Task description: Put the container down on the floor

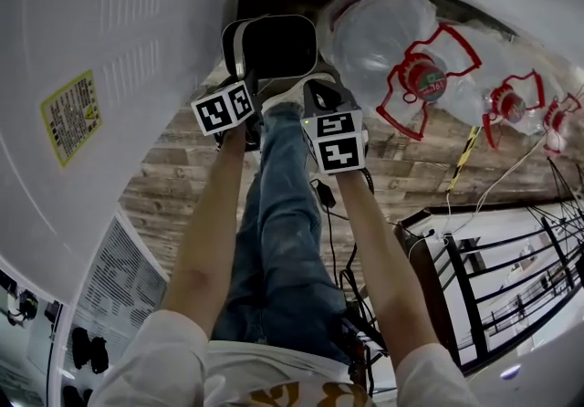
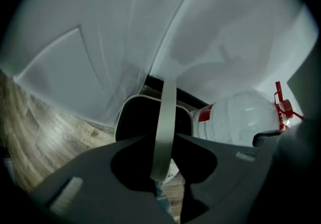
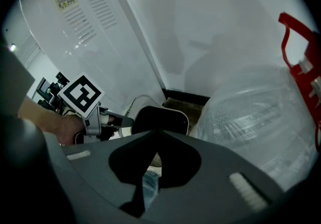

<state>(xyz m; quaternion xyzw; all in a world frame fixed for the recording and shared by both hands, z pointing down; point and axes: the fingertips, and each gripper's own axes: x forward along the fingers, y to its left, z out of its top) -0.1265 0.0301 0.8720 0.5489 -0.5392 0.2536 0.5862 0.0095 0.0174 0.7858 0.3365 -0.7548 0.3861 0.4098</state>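
The container is a black bin with a pale rim, in the corner between the white walls. Its pale strap handle stands up over the bin, and my left gripper is shut on it. In the head view my left gripper is at the bin's left edge and my right gripper at its near right corner. My right gripper has its jaws together just before the bin's rim; a hold on it does not show. Whether the bin rests on the floor is hidden.
Big clear water jugs with red caps and handles lie right beside the bin. A tall white appliance with a yellow label fills the left. The wood-plank floor runs below, with my jeans leg, cables and a black metal rack at right.
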